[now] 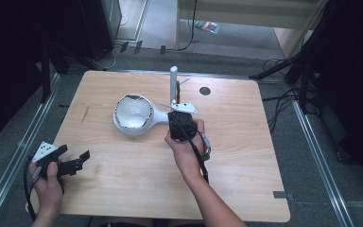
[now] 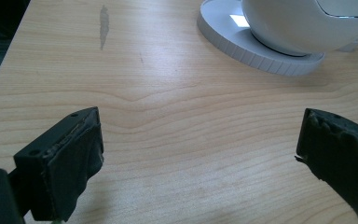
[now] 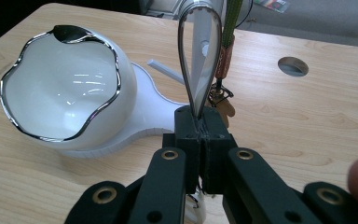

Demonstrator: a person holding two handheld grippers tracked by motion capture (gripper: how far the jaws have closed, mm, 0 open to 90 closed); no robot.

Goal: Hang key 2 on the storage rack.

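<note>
A white stand lies on the wooden table (image 1: pixel 123 179), with a white bowl (image 1: pixel 133 112) (image 3: pixel 60 93) edged by a wavy chrome rim and an upright white post (image 1: pixel 174 85). My right gripper (image 1: pixel 179 116) (image 3: pixel 200 128) is beside the post, shut on the bottom of a thin silver teardrop-shaped loop (image 3: pixel 184 56) that stands up from its jaws. A braided green-and-brown cord (image 3: pixel 226 51) with a small charm hangs just behind the loop; whether they are joined I cannot tell. My left gripper (image 1: pixel 73 161) (image 2: pixel 200 154) rests open near the table's front left edge, holding nothing.
The stand's ribbed round base (image 2: pixel 261 53) lies ahead of the left gripper. A round hole (image 1: pixel 205 91) (image 3: pixel 292 66) is in the table at the back right. Dark stands and cables (image 1: pixel 283 94) surround the table on the floor.
</note>
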